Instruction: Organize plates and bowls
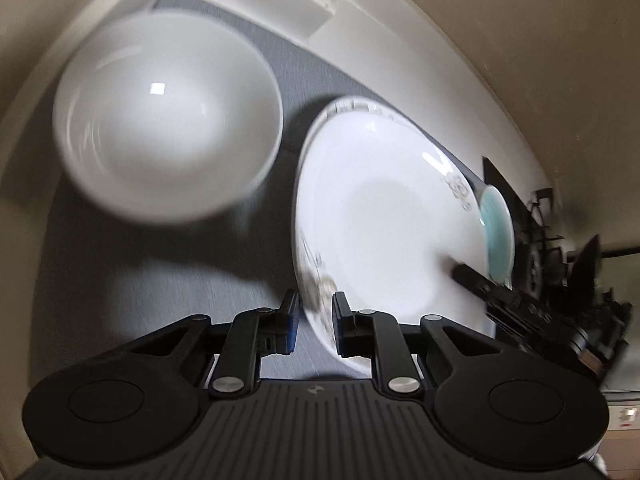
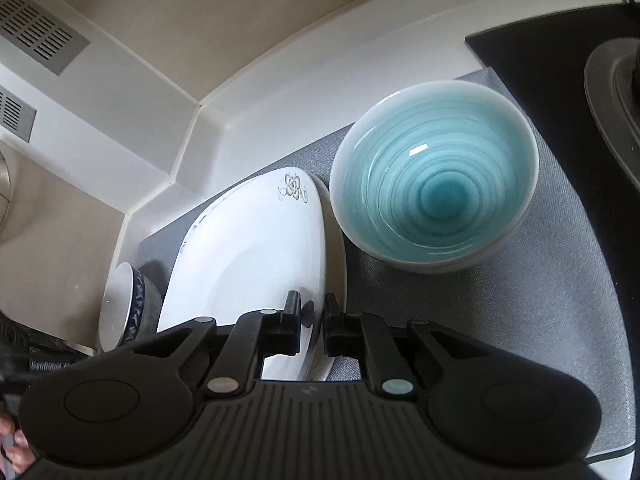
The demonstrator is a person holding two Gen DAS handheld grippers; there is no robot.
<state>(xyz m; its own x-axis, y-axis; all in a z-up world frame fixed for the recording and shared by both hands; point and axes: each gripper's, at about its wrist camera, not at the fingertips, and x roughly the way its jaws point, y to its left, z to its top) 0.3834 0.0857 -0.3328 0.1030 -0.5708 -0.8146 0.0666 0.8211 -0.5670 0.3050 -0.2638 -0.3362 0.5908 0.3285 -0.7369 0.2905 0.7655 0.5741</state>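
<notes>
A white plate with a grey flower pattern (image 1: 384,220) is held tilted above the grey mat (image 1: 120,272). My left gripper (image 1: 316,320) is shut on its near rim. My right gripper (image 2: 312,324) is shut on the opposite rim of the same plate (image 2: 248,256); it shows in the left wrist view as a black finger (image 1: 468,274). A white bowl (image 1: 168,116) stands on the mat left of the plate. A teal bowl (image 2: 436,176) stands on the mat to the right, partly hidden behind the plate in the left wrist view (image 1: 498,232).
A blue-patterned bowl (image 2: 128,308) shows beyond the plate in the right wrist view. A white backsplash ledge (image 2: 280,92) borders the mat. A black stovetop (image 2: 560,48) with a grey pan (image 2: 612,104) lies right of the teal bowl.
</notes>
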